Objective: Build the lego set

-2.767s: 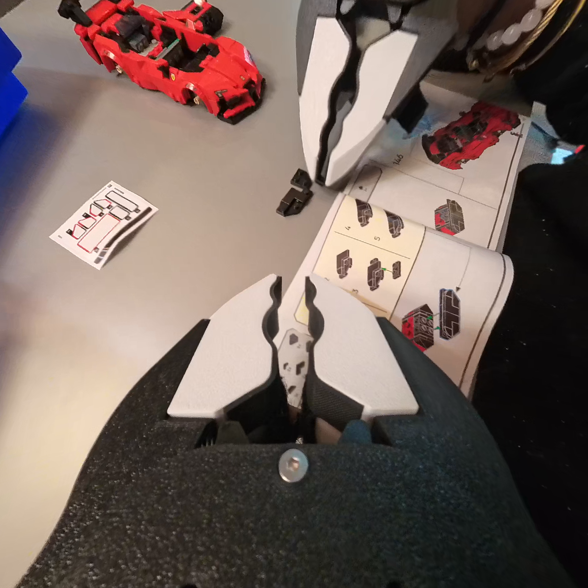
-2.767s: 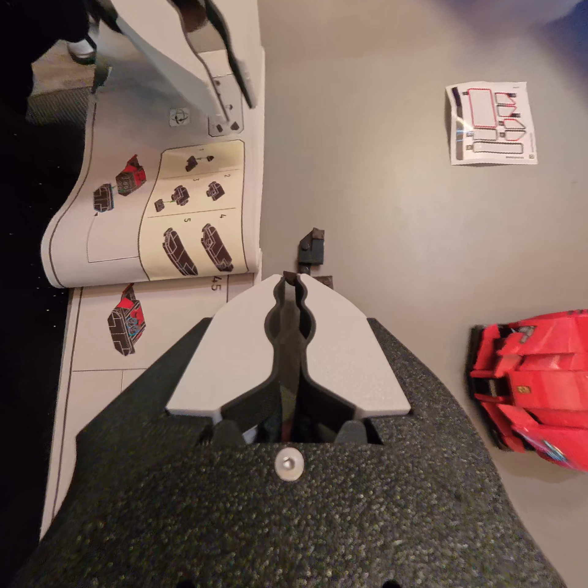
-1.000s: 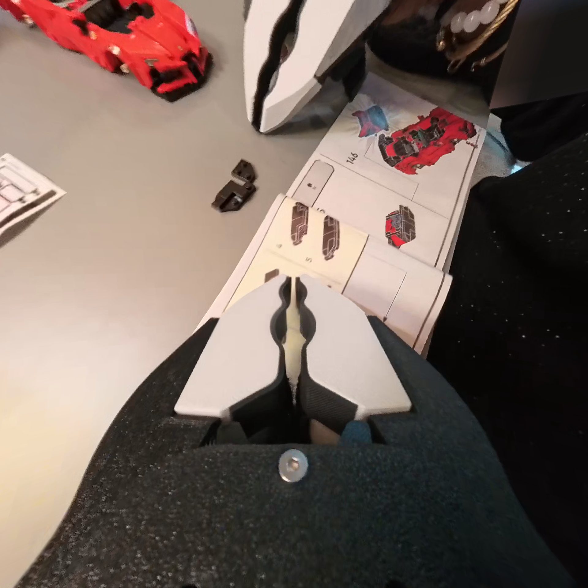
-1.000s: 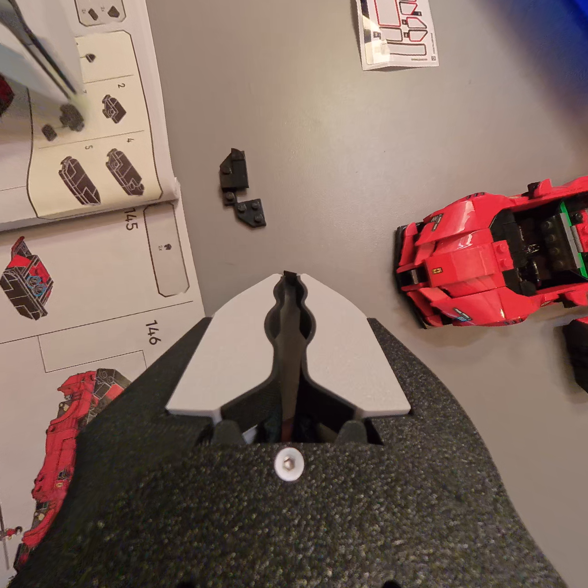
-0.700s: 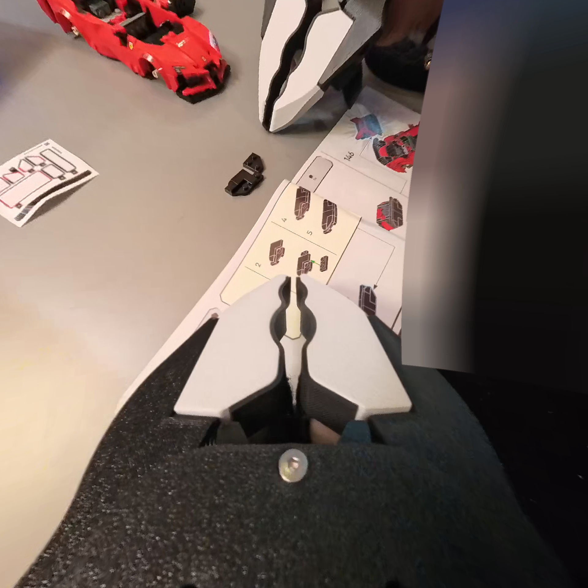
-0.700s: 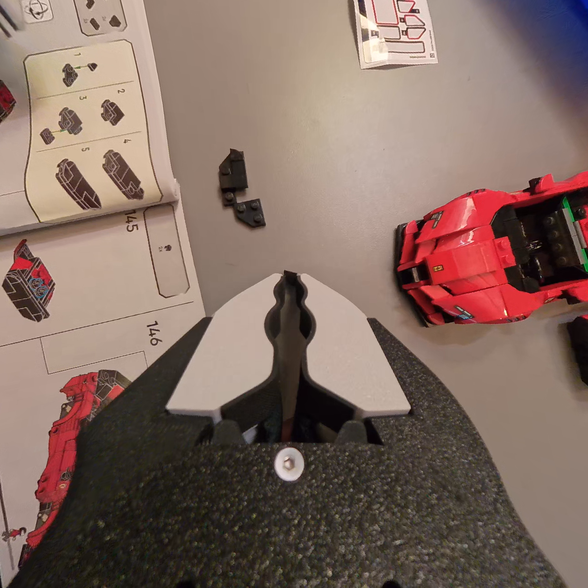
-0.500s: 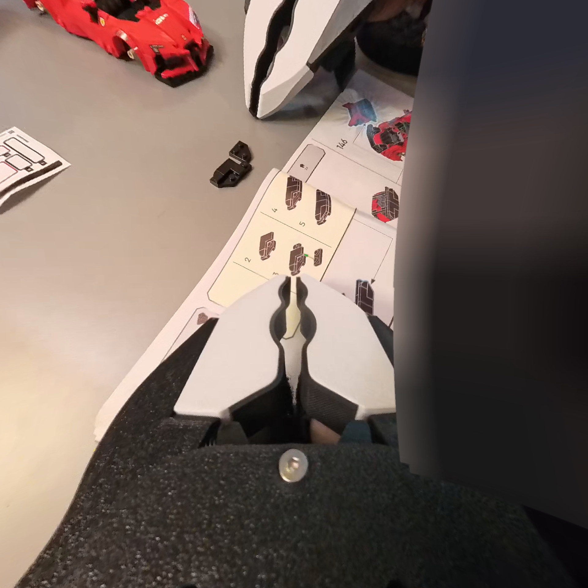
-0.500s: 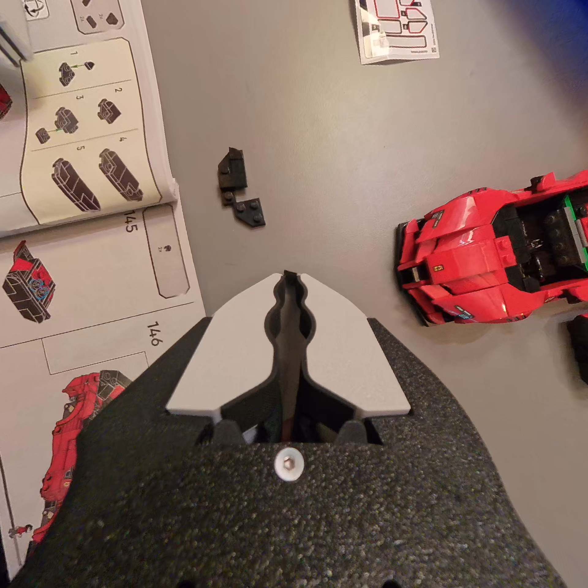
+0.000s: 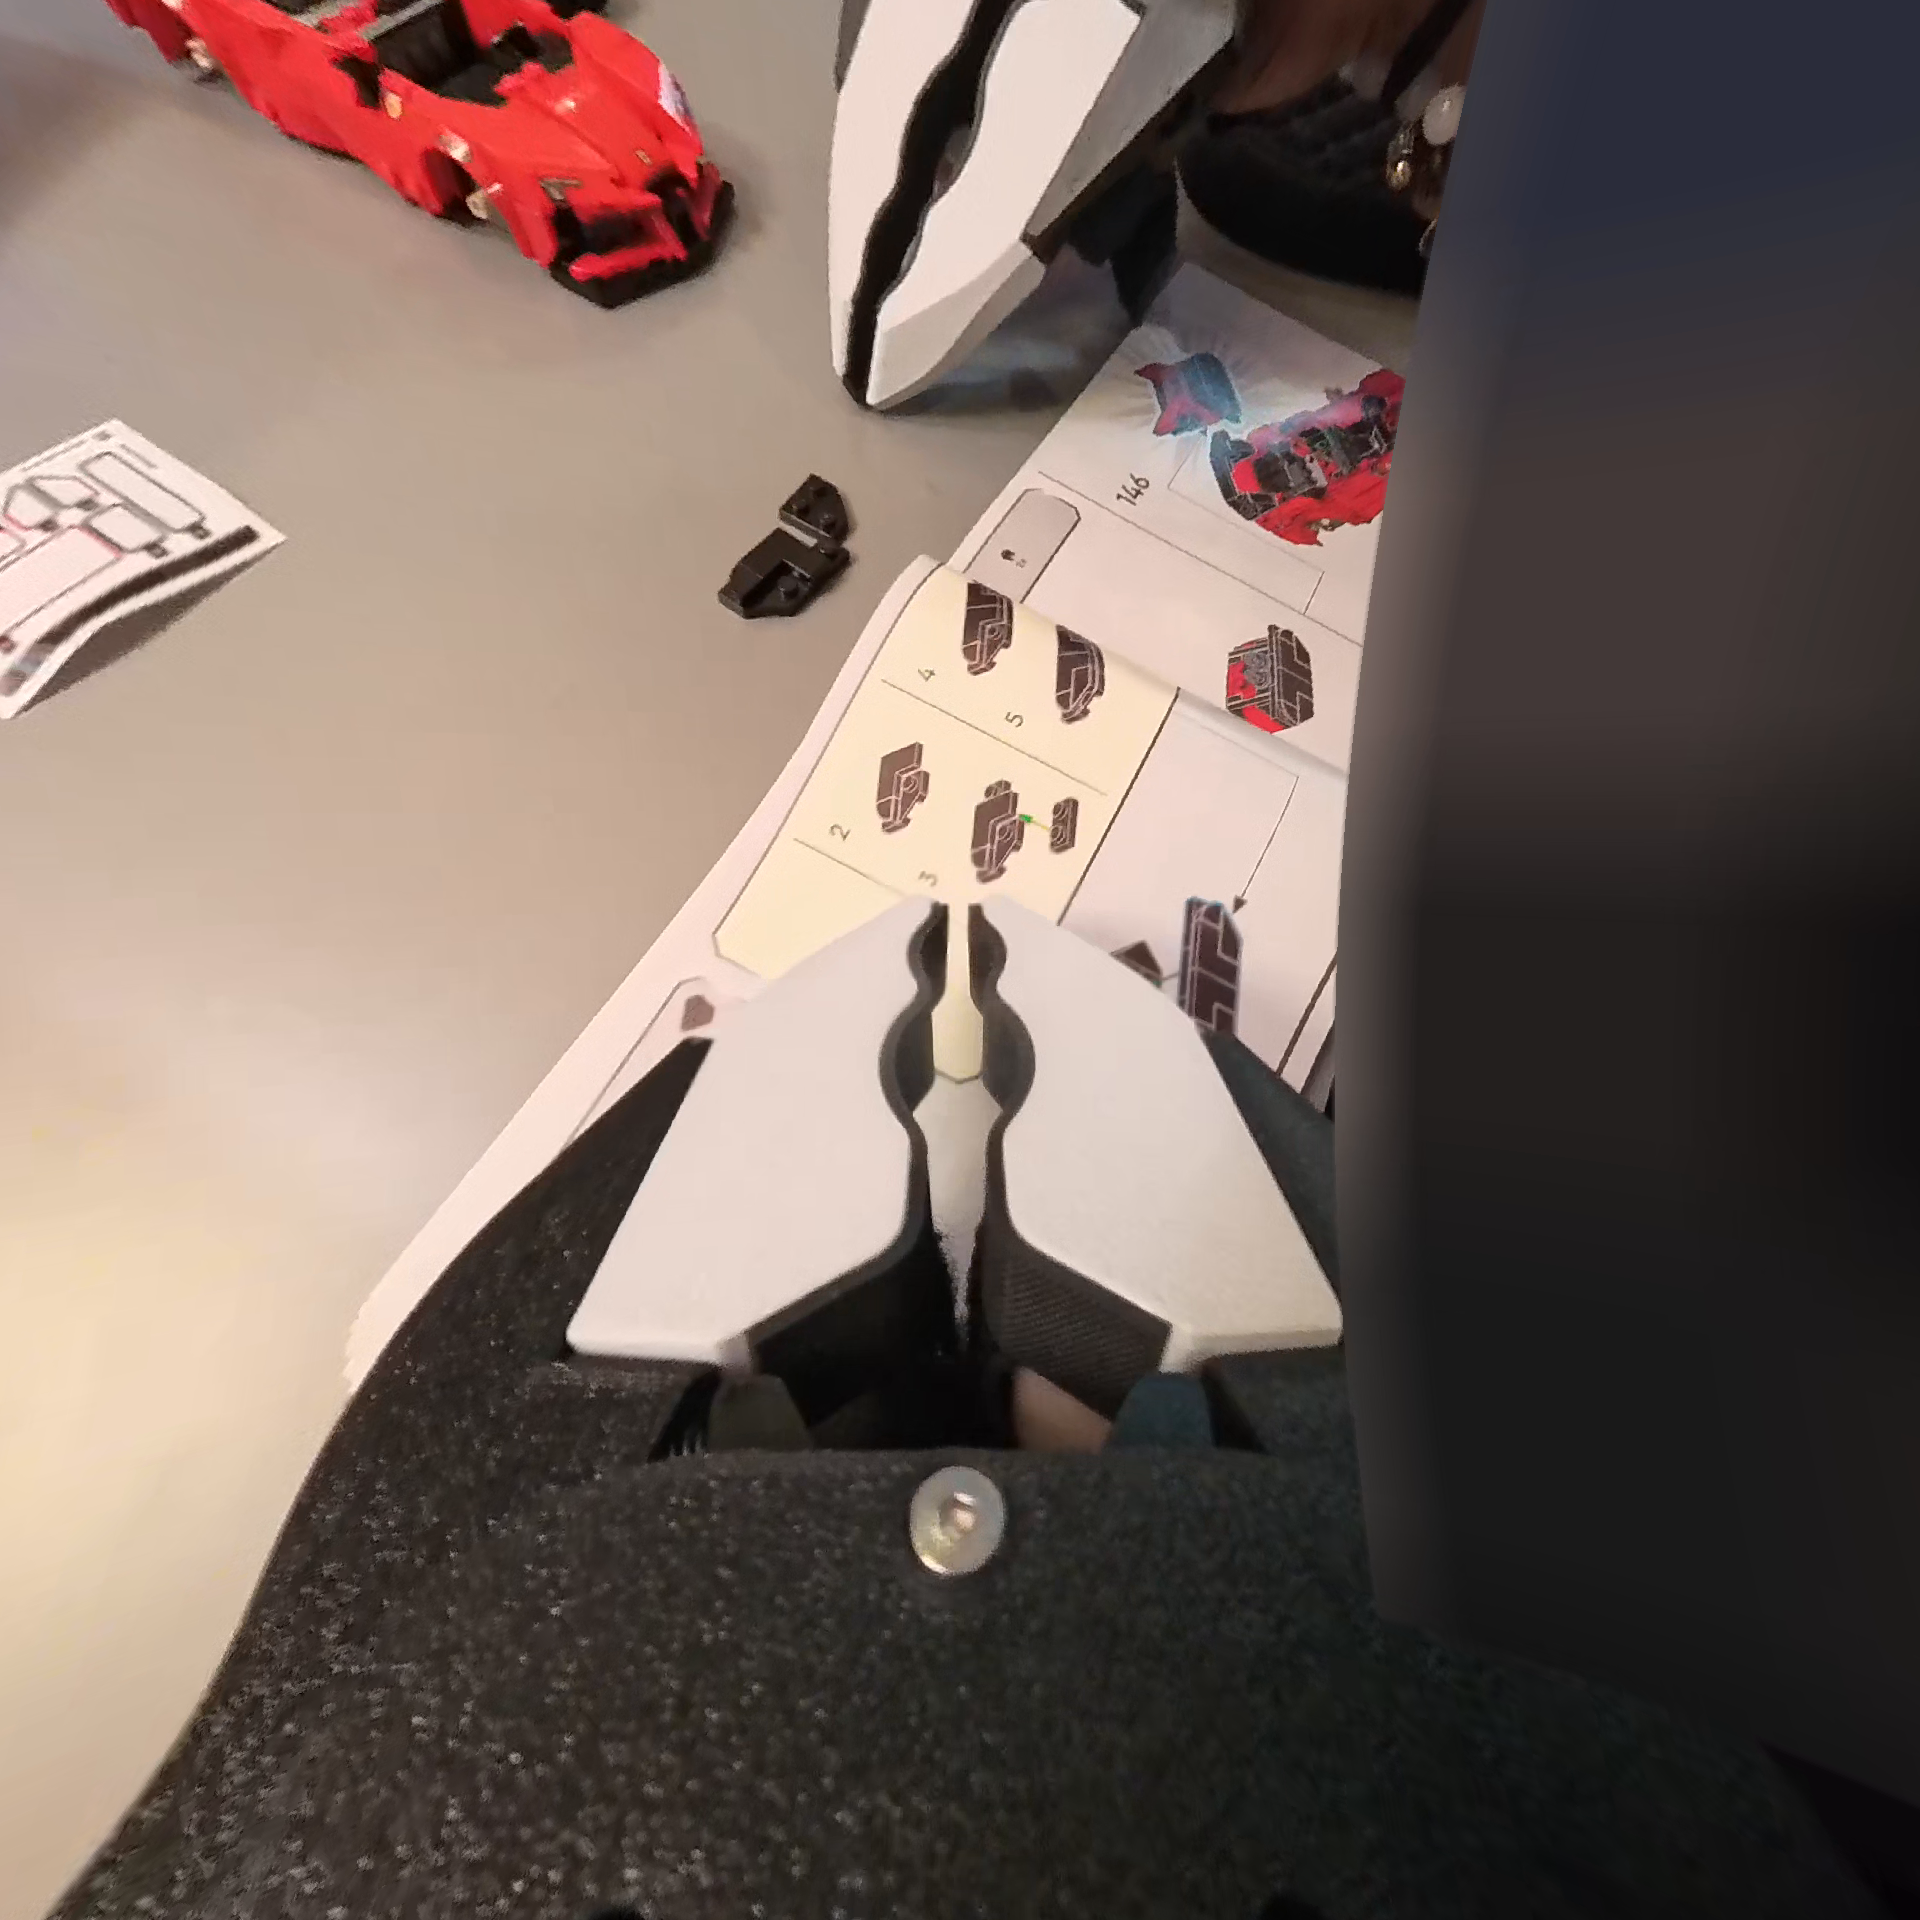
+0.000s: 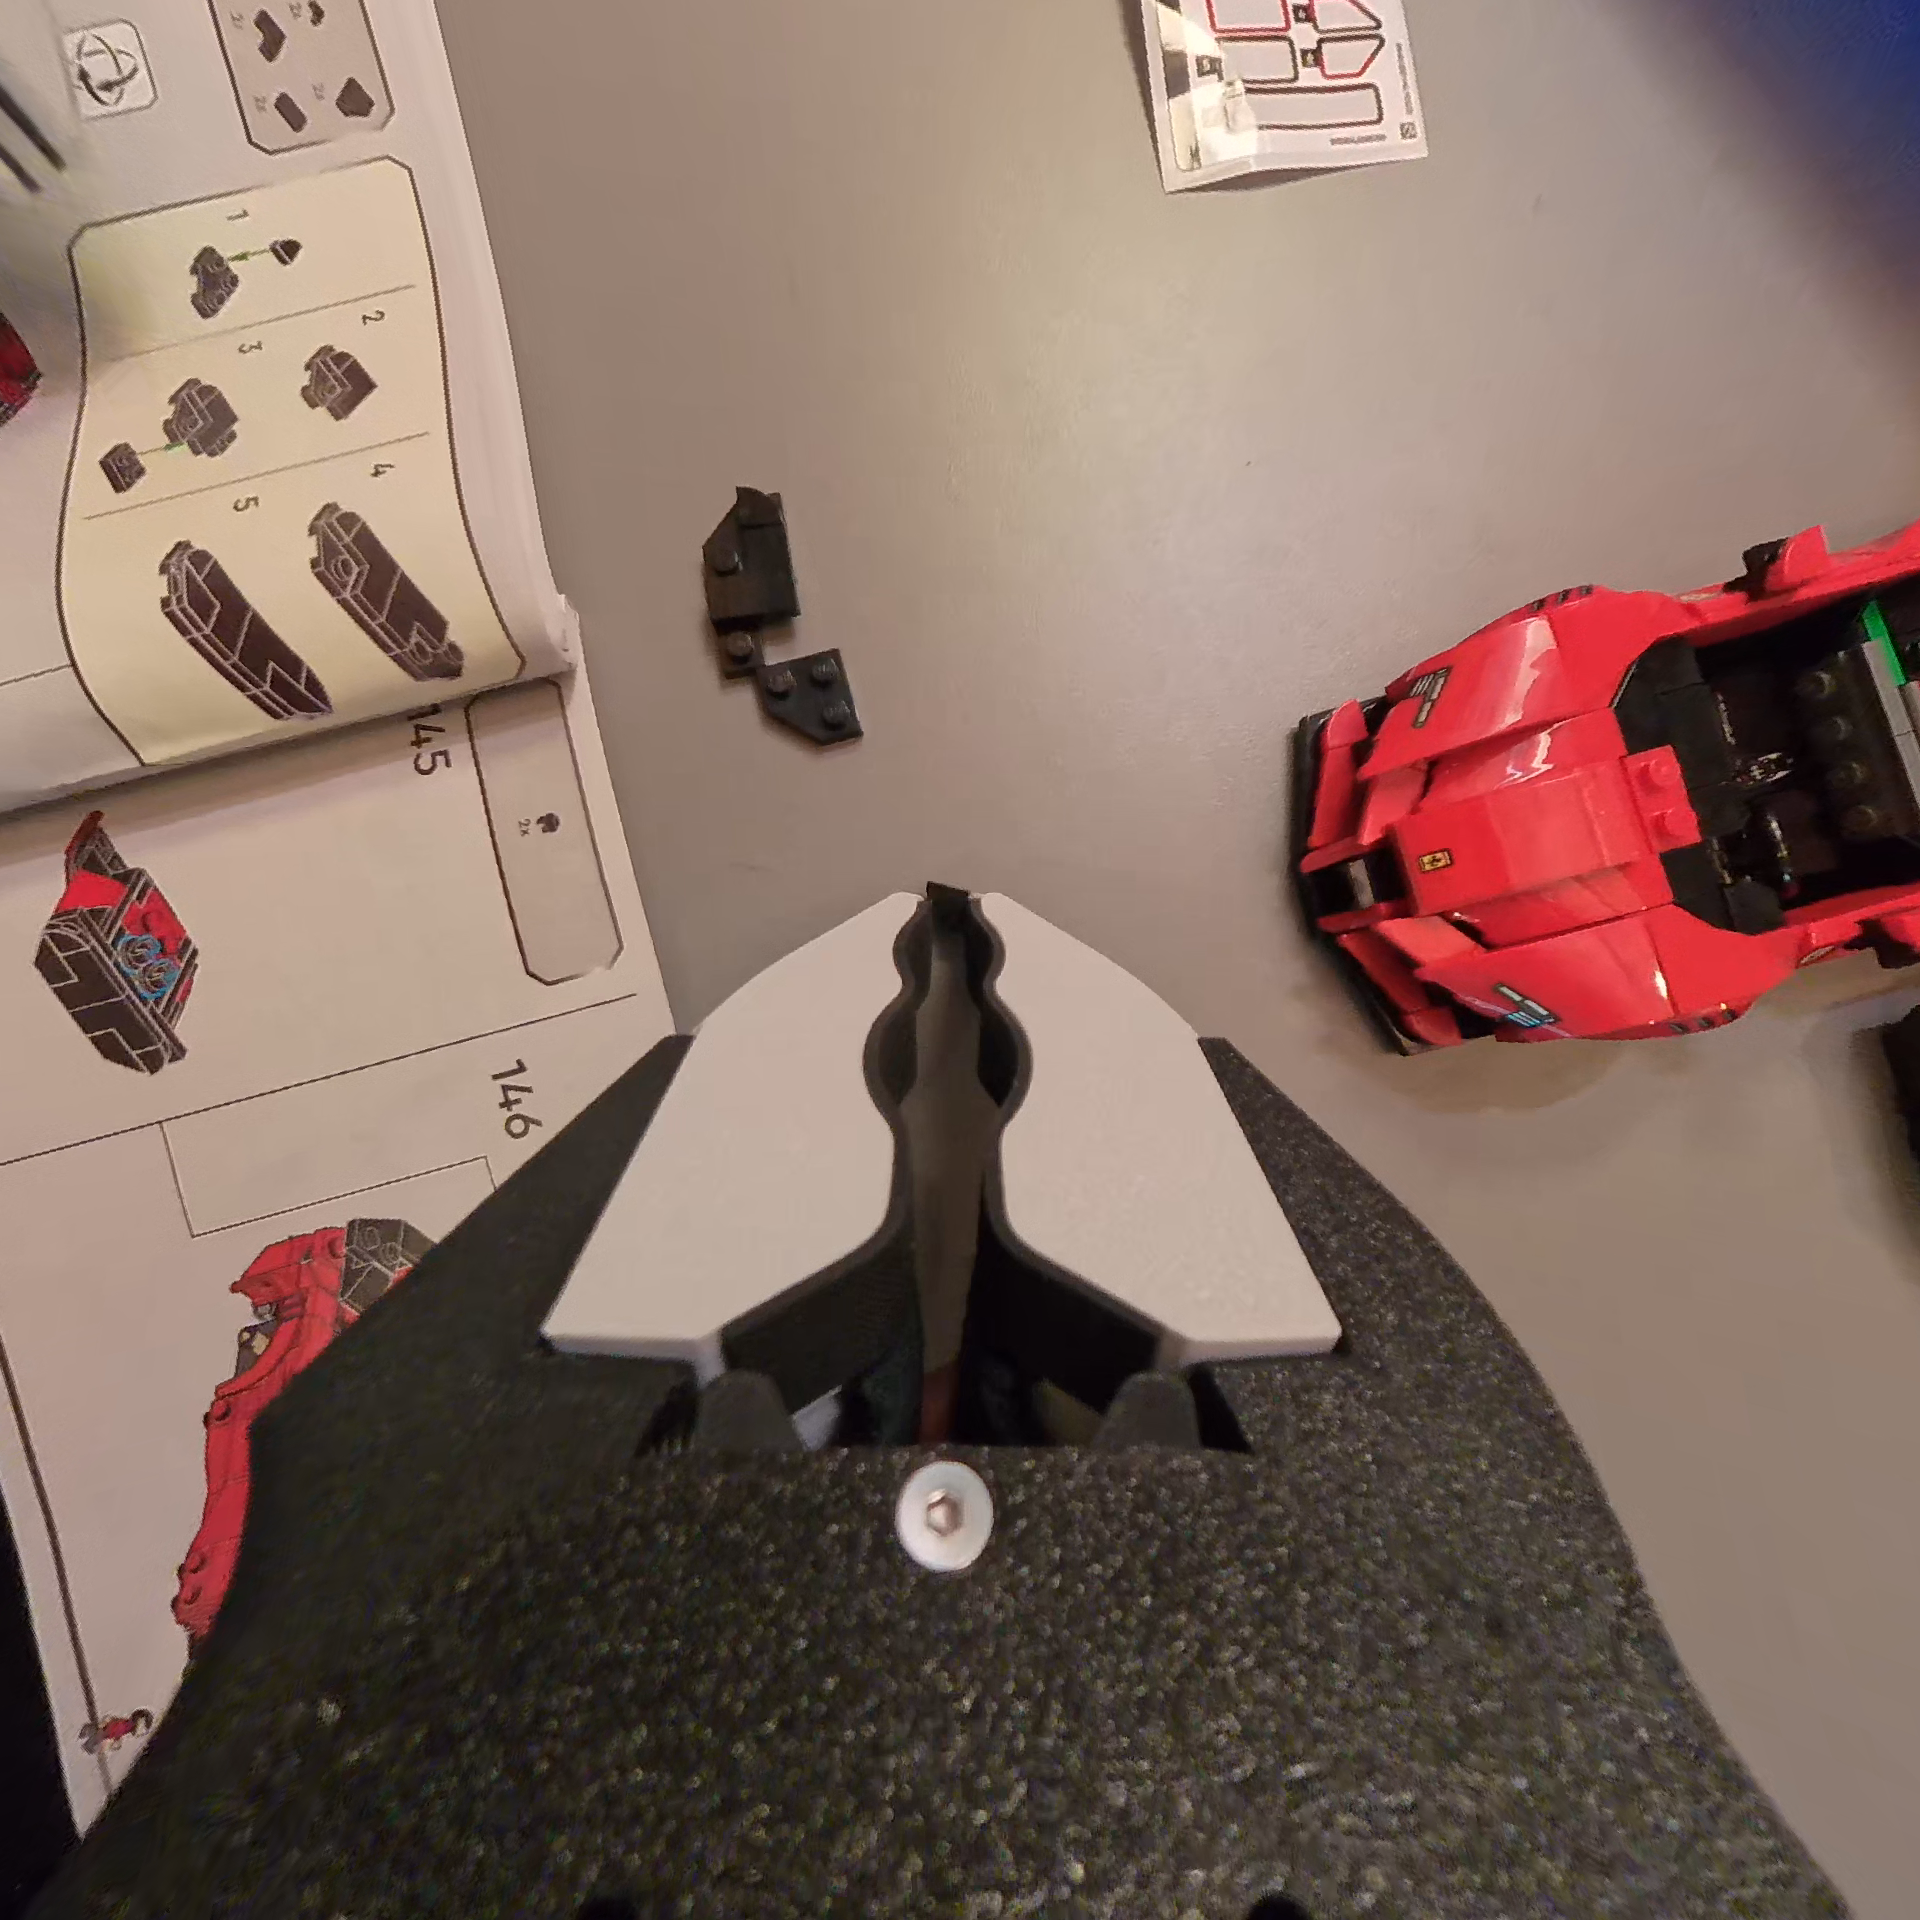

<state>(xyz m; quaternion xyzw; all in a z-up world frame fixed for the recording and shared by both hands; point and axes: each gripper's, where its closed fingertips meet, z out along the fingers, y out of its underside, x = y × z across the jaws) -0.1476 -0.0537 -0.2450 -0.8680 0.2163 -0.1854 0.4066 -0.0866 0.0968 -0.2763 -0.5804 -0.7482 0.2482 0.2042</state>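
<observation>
Now, in my left wrist view, my left gripper [image 9: 958, 909] hangs over the open paper instruction booklet [image 9: 1049, 727] at the frame's middle, its jaws nearly closed with only a thin slit, holding nothing. The two small black lego plates [image 9: 790, 556] lie on the grey table [image 9: 364, 935] ahead and to the upper left, just beside the booklet's edge. My right gripper [image 9: 868, 390] points down just above them in the frame, so I judge it the nearer one.

In my right wrist view, the right gripper [image 10: 948, 896] pinches a tiny black piece [image 10: 943, 894] at its tips. The plates [image 10: 774, 623] lie ahead, slightly left, touching each other, their line running toward the gripper. The red lego car [image 10: 1579, 842] sits at the right edge, and a white sticker sheet [image 10: 1283, 83] at the top.
</observation>
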